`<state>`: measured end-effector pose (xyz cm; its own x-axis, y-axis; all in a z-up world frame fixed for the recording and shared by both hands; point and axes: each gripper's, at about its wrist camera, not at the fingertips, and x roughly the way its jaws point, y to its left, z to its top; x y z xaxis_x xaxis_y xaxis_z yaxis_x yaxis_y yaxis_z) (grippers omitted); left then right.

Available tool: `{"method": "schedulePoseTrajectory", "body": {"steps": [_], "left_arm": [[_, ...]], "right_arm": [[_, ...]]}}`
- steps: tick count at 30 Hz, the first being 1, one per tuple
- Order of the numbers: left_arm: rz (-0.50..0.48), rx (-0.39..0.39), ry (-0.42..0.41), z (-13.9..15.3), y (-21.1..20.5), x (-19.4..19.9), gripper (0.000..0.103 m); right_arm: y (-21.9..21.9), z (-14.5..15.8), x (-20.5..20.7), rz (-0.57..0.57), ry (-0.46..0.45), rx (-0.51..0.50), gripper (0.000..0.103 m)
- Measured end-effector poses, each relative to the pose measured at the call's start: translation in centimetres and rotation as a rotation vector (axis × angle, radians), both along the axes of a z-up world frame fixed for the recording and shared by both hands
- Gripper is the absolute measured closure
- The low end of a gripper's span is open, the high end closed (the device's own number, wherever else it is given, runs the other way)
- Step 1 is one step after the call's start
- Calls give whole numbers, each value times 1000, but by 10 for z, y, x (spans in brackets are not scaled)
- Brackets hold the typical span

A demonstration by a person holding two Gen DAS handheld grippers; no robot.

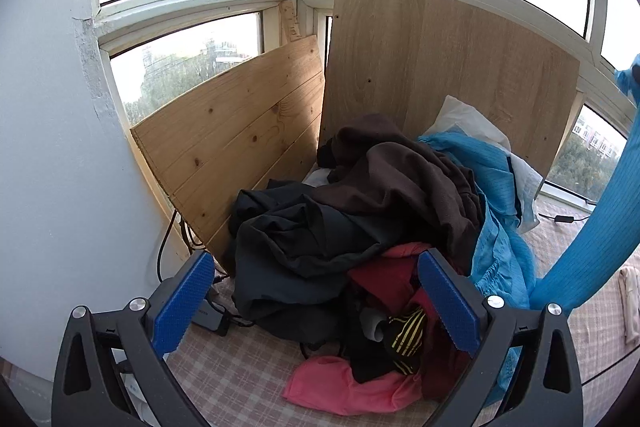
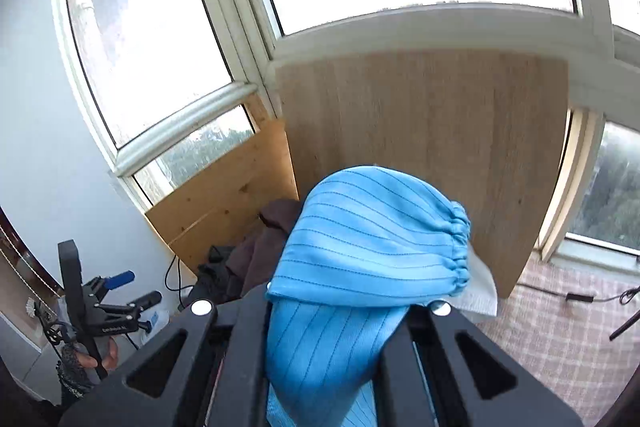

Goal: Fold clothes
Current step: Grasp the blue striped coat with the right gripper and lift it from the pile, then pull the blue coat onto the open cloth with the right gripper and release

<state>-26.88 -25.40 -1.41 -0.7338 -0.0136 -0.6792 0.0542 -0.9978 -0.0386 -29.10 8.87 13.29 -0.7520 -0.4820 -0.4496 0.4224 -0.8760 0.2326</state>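
A heap of clothes lies on the checked bed sheet [image 1: 224, 371]: a brown garment [image 1: 404, 179] on top, a black one [image 1: 296, 247] to its left, red cloth [image 1: 384, 275] and a pink piece [image 1: 340, 383] in front. My left gripper [image 1: 316, 301] is open just above the near side of the heap, with nothing between its blue pads [image 1: 182, 303]. My right gripper [image 2: 340, 311] is shut on a blue striped garment [image 2: 372, 239], whose elastic cuff folds over the fingers and hides them. In the left wrist view the blue garment [image 1: 592, 227] stretches up from the heap to the right.
Two wooden boards [image 1: 240, 131] [image 1: 448, 75] lean against the corner windows behind the heap. A white plastic bag [image 1: 468, 123] lies at the back. Black cables [image 1: 168, 247] and a charger [image 1: 212, 319] sit at the left. A hand [image 2: 96, 355] holds the left gripper [image 2: 120, 291].
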Motion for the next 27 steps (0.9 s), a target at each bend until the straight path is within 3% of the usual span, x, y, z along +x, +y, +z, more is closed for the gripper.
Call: {"method": "schedulePoseTrajectory", "body": {"steps": [3, 6, 9, 12, 16, 19, 22, 24, 25, 27], "left_arm": [[-35, 22, 16, 5, 5, 5, 1], [-91, 32, 21, 7, 16, 9, 1], [-162, 21, 1, 1, 37, 10, 1], [-243, 7, -26, -5, 61, 11, 1], [-344, -37, -48, -11, 96, 17, 1], [-391, -57, -54, -13, 120, 22, 1], [-418, -62, -57, -14, 140, 31, 1], [-410, -68, -54, -12, 146, 40, 1], [-403, -72, -53, -11, 148, 45, 1], [-384, -78, -53, -9, 150, 55, 1]], "right_arm": [[19, 84, 44, -44, 135, -23, 98], [39, 136, 100, -148, 245, 27, 98], [70, 156, 154, -289, 275, 65, 99], [116, 157, 205, -476, 250, 87, 99], [193, 146, 281, -741, 221, 25, 101], [242, 131, 314, -871, 168, 26, 101], [266, 81, 293, -977, -54, 269, 100], [287, 31, 272, -1047, -208, 414, 82], [302, 4, 265, -1044, -299, 461, 66], [317, -46, 250, -1016, -405, 463, 65]]}}
